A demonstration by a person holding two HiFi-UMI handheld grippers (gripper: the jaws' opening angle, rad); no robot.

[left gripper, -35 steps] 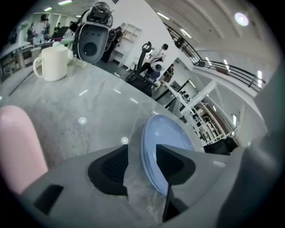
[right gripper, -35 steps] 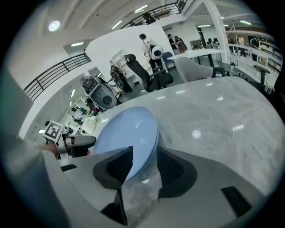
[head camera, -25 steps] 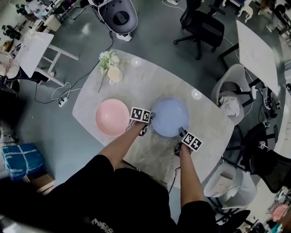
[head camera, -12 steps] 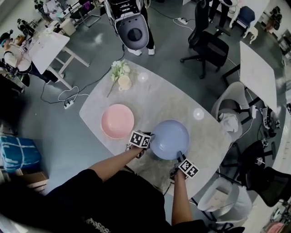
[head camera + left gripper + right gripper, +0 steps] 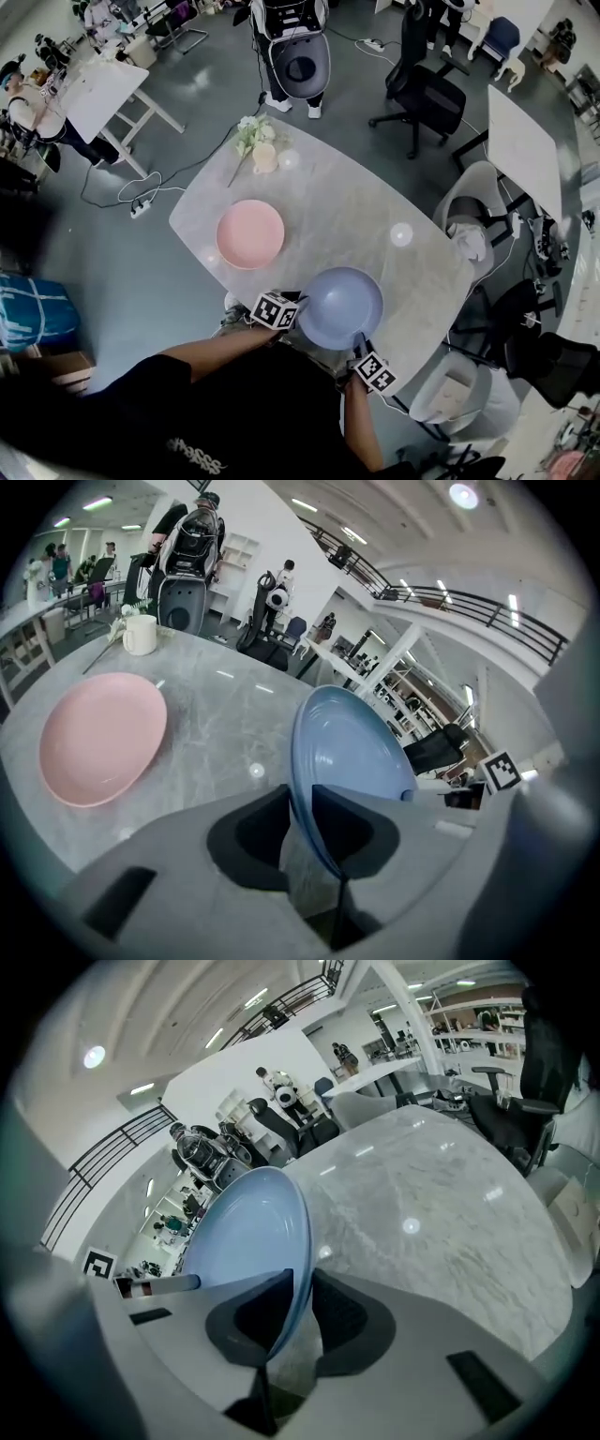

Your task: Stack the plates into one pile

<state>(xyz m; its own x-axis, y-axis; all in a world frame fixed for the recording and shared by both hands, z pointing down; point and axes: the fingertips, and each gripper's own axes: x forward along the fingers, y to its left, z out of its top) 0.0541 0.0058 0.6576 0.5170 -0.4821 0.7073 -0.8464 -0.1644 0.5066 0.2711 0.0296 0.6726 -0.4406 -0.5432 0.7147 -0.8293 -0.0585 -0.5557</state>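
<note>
Head view: stacking is not yet done, since the blue plate hangs over the near edge of the table while the pink plate lies alone at the far left, well apart from it. What is left, by my reading, is to carry the blue plate over the pink plate and set it down. The left gripper meets the blue plate's left rim and the right gripper its near right rim. Left gripper view: the fingers stand only a little apart, clamped on the rim of the blue plate, which rises tilted out of them above the table. The pink plate lies flat at left, with a cup beyond it. Right gripper view: its jaws have just been closing and press on the opposite rim, narrowly apart with the thin edge between them. The blue plate appears lifted clear of the table, borne by both grippers.
</note>
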